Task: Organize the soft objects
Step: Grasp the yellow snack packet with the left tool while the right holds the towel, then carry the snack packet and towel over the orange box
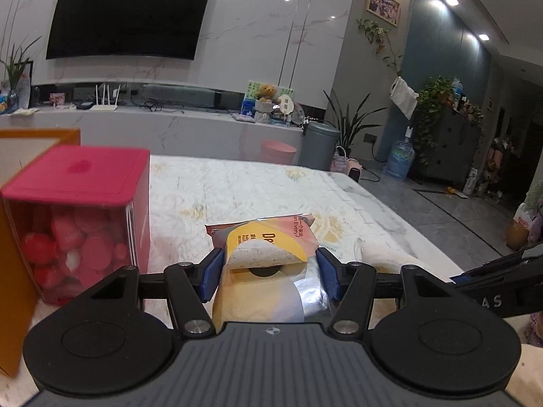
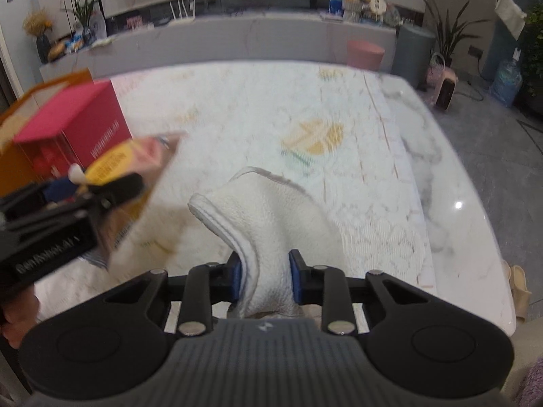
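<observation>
The left gripper (image 1: 269, 273) points forward and a little downward, its blue pads (image 1: 212, 276) pressed against both sides of a packet (image 1: 268, 251), which stands up between them. The right gripper (image 2: 267, 276) tilts more steeply down, jaws narrowed, blue pads (image 2: 236, 278) squeezing a white towel (image 2: 268, 224) that bunches up between them. In the right wrist view the left gripper sits at the left edge, blurred, with part of a hand (image 2: 15, 318) beneath it

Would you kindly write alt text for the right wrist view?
The right tongs grip a white towel above a white patterned table. At left, the left tongs hold a snack packet near a pink-lidded box.
</observation>
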The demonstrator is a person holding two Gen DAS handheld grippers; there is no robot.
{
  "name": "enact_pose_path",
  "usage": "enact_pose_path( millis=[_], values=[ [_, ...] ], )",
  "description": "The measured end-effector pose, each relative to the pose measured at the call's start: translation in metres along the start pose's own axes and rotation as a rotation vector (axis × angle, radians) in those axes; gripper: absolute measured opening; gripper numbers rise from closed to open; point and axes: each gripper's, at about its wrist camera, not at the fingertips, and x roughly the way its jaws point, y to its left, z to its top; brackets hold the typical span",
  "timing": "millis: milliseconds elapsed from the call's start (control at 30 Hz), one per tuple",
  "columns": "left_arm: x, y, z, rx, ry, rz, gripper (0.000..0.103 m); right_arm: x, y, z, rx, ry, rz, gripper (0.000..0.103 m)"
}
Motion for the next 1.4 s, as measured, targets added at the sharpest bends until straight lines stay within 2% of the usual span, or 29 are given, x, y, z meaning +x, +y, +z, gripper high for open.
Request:
enact_pose_path(
  millis=[200, 467, 600, 733, 833, 967, 1133, 1200, 1300, 1400],
  values=[
    [-0.018, 0.005, 0.031, 0.042, -0.061, -0.003, 0.067, -0.037, 0.019, 0.025, -0.013, -0.096, -0.016, 0.026],
    [-0.073, 0.032, 0.077, 0.143, -0.209, -0.032, 0.067, -0.084, 0.06, 0.059, -0.001, -0.231, -0.001, 0.026],
    [-0.101, 0.067, 0.089, 0.154, -0.223, 0.011, 0.067, -0.097, 0.099, 0.088, -0.023, -0.306, 0.036, 0.026],
    [-0.127, 0.11, 0.091, 0.18, -0.228, 0.087, 0.067, -0.101, 0.152, 0.117, -0.08, -0.369, 0.087, 0.026],
    [-0.141, 0.141, 0.088, 0.164, -0.209, 0.15, 0.067, -0.094, 0.195, 0.133, -0.137, -0.39, 0.121, 0.026],
    [-0.15, 0.174, 0.082, 0.136, -0.168, 0.19, 0.067, -0.081, 0.244, 0.146, -0.183, -0.402, 0.188, 0.027],
    [-0.148, 0.197, 0.065, 0.101, -0.102, 0.175, 0.067, -0.058, 0.286, 0.158, -0.178, -0.407, 0.292, 0.027],
    [-0.141, 0.2, 0.055, 0.131, -0.056, 0.172, 0.067, -0.046, 0.301, 0.16, -0.187, -0.396, 0.322, 0.027],
    [-0.137, 0.211, 0.041, 0.181, 0.021, 0.175, 0.067, -0.031, 0.322, 0.161, -0.22, -0.39, 0.346, 0.027],
    [-0.13, 0.219, 0.034, 0.177, 0.074, 0.137, 0.067, -0.015, 0.342, 0.159, -0.263, -0.377, 0.35, 0.027]
  ],
)
